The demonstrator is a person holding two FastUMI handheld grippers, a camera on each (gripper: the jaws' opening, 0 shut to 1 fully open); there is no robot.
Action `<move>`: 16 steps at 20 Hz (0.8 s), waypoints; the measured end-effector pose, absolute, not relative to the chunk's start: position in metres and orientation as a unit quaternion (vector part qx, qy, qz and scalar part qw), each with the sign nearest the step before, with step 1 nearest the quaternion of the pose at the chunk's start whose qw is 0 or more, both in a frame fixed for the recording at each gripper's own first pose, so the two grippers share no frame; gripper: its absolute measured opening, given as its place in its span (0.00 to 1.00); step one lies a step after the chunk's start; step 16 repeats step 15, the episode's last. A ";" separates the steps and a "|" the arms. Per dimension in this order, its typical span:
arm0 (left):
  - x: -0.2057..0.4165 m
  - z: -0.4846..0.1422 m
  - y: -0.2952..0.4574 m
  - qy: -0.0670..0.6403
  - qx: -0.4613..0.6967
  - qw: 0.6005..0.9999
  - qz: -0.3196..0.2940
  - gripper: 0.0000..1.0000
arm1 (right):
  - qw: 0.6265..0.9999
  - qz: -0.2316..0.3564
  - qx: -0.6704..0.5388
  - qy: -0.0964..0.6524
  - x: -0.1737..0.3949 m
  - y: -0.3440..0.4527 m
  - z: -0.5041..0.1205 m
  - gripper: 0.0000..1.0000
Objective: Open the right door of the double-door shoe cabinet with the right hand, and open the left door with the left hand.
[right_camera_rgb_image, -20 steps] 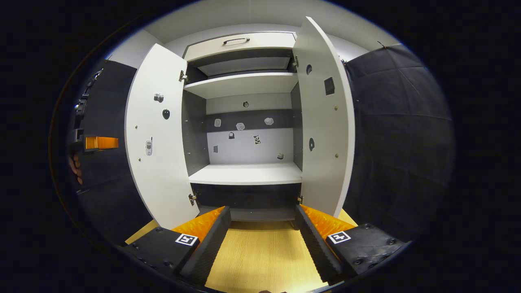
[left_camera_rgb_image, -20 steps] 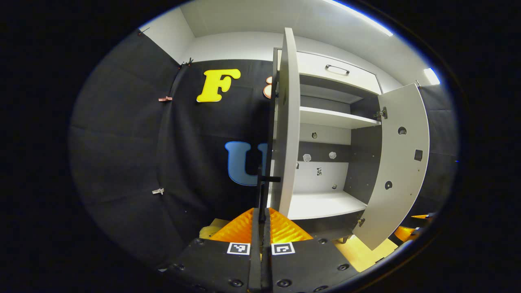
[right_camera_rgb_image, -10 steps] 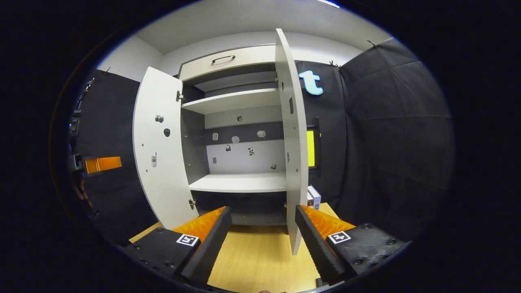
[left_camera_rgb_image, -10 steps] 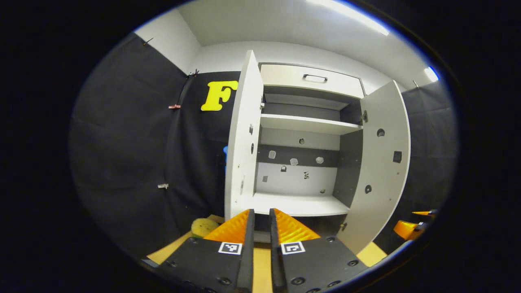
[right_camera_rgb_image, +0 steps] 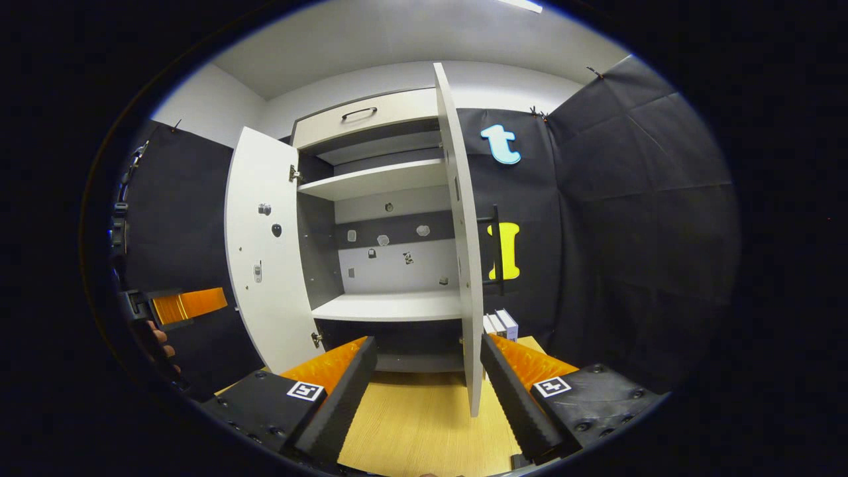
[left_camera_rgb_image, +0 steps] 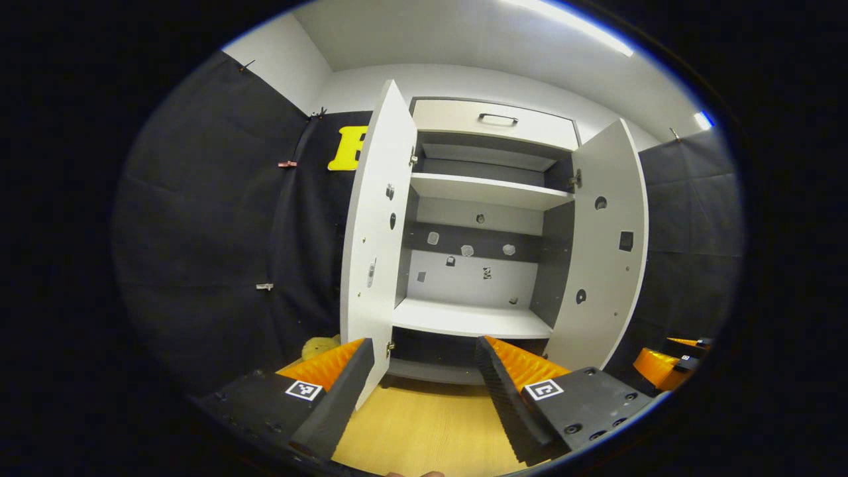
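A: Where do the doors of the shoe cabinet (left_camera_rgb_image: 493, 126) stand?

B: Both are swung out. In the left gripper view the left door (left_camera_rgb_image: 374, 245) hangs open ahead and a little to the left of the left claw (left_camera_rgb_image: 424, 391), its long axis upright and its free edge coming down just above the claw's left finger. The right door (left_camera_rgb_image: 606, 252) stands open on the far side of the opening.

A: And the claws themselves?

B: The left claw has its fingers spread wide, nothing between them. The right claw (right_camera_rgb_image: 427, 391) is spread the same way and also grips nothing; in the right gripper view the right door (right_camera_rgb_image: 464, 245) shows nearly edge-on, its lower edge dropping into the gap between the fingers without touching either, as far as the view lets one judge.

A: Which claw is nearer which door?

B: Each is nearest its own: left claw to left door, right claw to right door. The cabinet's shelves (right_camera_rgb_image: 387, 308) sit bare between them, above the wooden worktop (right_camera_rgb_image: 411, 430).

A: So what is left?

B: Judging by how things lie, little: both doors look open, and the claws need only back off along the worktop's near edge.
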State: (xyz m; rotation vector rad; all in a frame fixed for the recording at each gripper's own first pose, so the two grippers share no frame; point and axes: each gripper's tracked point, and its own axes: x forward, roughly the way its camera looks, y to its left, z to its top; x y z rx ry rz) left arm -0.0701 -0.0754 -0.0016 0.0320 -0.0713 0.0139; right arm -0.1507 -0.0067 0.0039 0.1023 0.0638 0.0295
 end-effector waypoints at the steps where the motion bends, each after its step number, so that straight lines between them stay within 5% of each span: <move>1: -0.071 -0.004 -0.076 -0.039 0.012 0.999 0.009 0.95 | 0.998 0.015 0.050 0.038 -0.151 -0.006 -0.003 0.99; 16: -0.054 -0.031 -0.060 -0.038 0.026 0.999 -0.001 0.95 | 0.999 -0.001 0.026 0.045 -0.137 -0.005 -0.031 0.99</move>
